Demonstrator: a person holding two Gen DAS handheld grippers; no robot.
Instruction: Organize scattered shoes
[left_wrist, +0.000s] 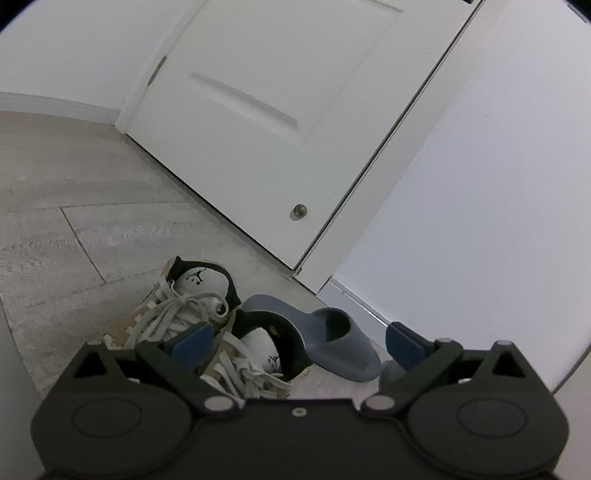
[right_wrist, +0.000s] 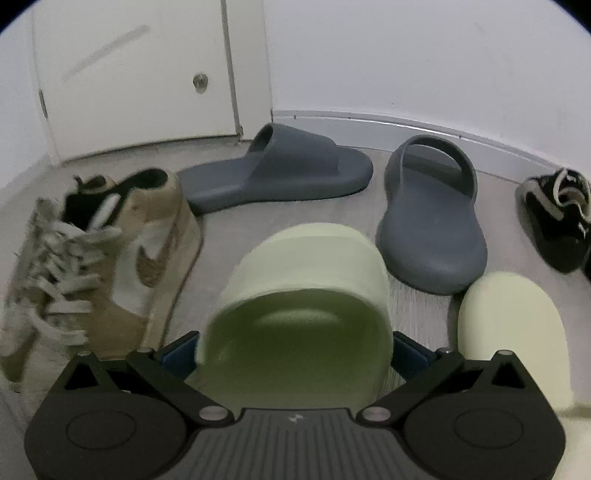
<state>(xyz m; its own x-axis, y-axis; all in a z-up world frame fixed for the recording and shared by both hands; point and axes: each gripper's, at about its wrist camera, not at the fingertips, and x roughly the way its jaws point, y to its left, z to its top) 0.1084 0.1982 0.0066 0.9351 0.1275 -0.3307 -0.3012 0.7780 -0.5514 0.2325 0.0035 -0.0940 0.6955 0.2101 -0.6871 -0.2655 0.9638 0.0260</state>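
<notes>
My right gripper (right_wrist: 295, 350) is shut on a pale green slide (right_wrist: 306, 266), its blue pads pressing on both sides of the slide. A second pale green slide (right_wrist: 513, 332) lies just to the right. Beyond them two grey-blue slides (right_wrist: 280, 173) (right_wrist: 432, 225) rest by the wall, and a tan and white sneaker (right_wrist: 110, 266) stands at the left. My left gripper (left_wrist: 299, 345) is open and holds nothing. It hovers over two tan and white sneakers (left_wrist: 192, 295) (left_wrist: 258, 354), with a grey-blue slide (left_wrist: 332, 339) next to them.
A black and white sneaker (right_wrist: 554, 221) lies at the far right near the baseboard (right_wrist: 406, 125). A white door (left_wrist: 258, 110) with a small round lock (left_wrist: 298, 211) stands behind the shoes. Pale wood-look floor (left_wrist: 74, 221) stretches out to the left.
</notes>
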